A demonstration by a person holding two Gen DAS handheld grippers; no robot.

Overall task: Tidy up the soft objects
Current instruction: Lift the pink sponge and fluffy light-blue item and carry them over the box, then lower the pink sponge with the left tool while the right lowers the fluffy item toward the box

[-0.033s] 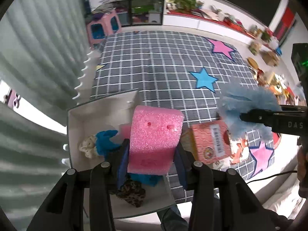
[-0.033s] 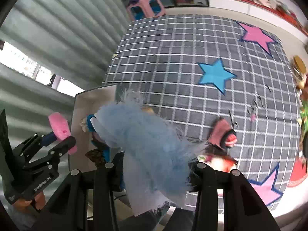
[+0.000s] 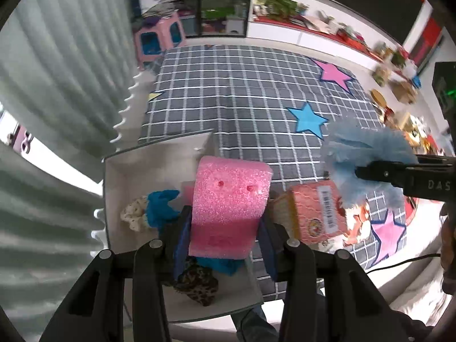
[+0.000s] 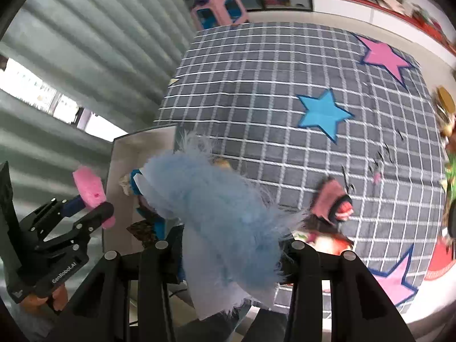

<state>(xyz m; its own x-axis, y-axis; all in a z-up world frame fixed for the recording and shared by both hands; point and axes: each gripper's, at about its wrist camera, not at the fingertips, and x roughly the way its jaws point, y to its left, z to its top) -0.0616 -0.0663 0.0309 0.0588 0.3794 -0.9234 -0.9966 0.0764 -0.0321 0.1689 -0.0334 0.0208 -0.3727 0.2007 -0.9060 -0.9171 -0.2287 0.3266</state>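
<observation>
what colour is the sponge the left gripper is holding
Bright pink. The sponge sits clamped in the left gripper, seen best in the left wrist view.

Place: playroom-like home room | Evidence: grey checked star rug (image 3: pixel 242 99), pink plastic stool (image 3: pixel 159 40), toy-cluttered shelf (image 3: pixel 327 25), glass-door cabinet (image 3: pixel 219 2)
</observation>
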